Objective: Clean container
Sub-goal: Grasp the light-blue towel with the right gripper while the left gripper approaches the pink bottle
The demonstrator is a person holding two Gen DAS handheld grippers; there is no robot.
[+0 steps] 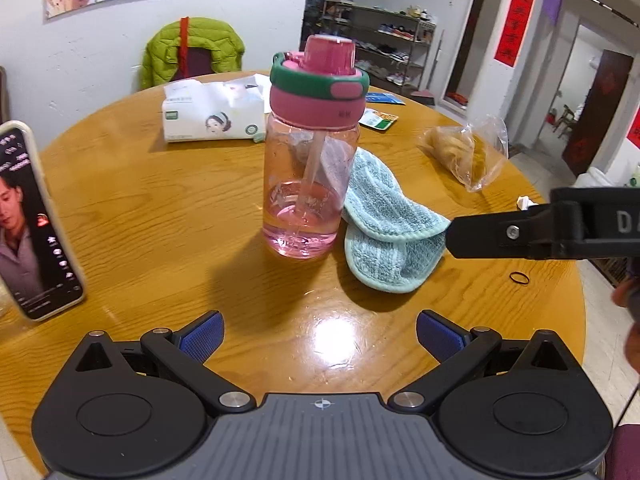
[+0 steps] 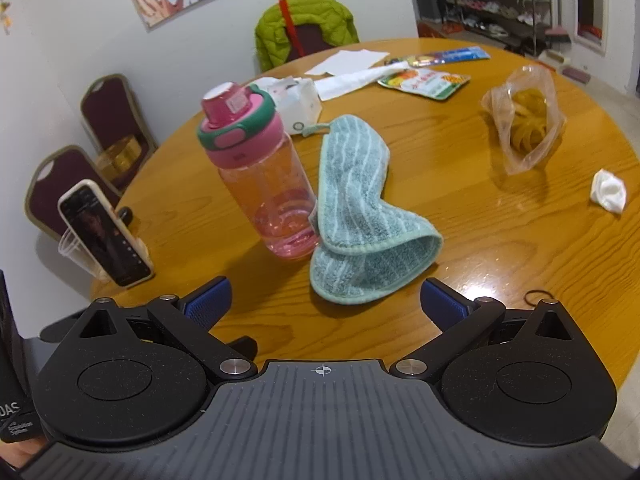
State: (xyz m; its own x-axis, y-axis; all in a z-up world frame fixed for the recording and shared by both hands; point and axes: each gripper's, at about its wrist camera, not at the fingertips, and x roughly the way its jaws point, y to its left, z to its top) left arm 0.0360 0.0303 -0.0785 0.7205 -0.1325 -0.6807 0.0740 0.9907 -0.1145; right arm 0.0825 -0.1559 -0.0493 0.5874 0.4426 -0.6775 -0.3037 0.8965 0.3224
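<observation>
A pink transparent bottle (image 1: 306, 168) stands upright near the middle of the round wooden tabletop (image 1: 160, 208), with its pink and green lid (image 1: 320, 80) closed and a straw visible inside it. A little water lies at the bottom of the bottle. A light blue striped cloth (image 1: 384, 232) lies folded on the tabletop, just beside the bottle on its right side, and it seems to touch the bottle base. The left gripper (image 1: 318, 334) is above the near edge of the tabletop with its blue pads (image 1: 200, 336) wide apart, and it holds nothing; the bottle is in front of it, well apart. The right gripper (image 2: 326, 304) is also spread wide and holds nothing; its fingers point toward the cloth, and in the left wrist view one black finger reaches in from the right edge to the rim of the cloth, but I cannot tell if it touches. A phone (image 1: 30, 220) leans upright near the left edge of the tabletop. A tissue pack (image 1: 212, 112) lies toward the far edge behind the bottle. A clear plastic bag (image 2: 524, 120) with yellow food is toward the right edge, and a small black rubber band (image 1: 519, 278) lies near the right front edge.
</observation>
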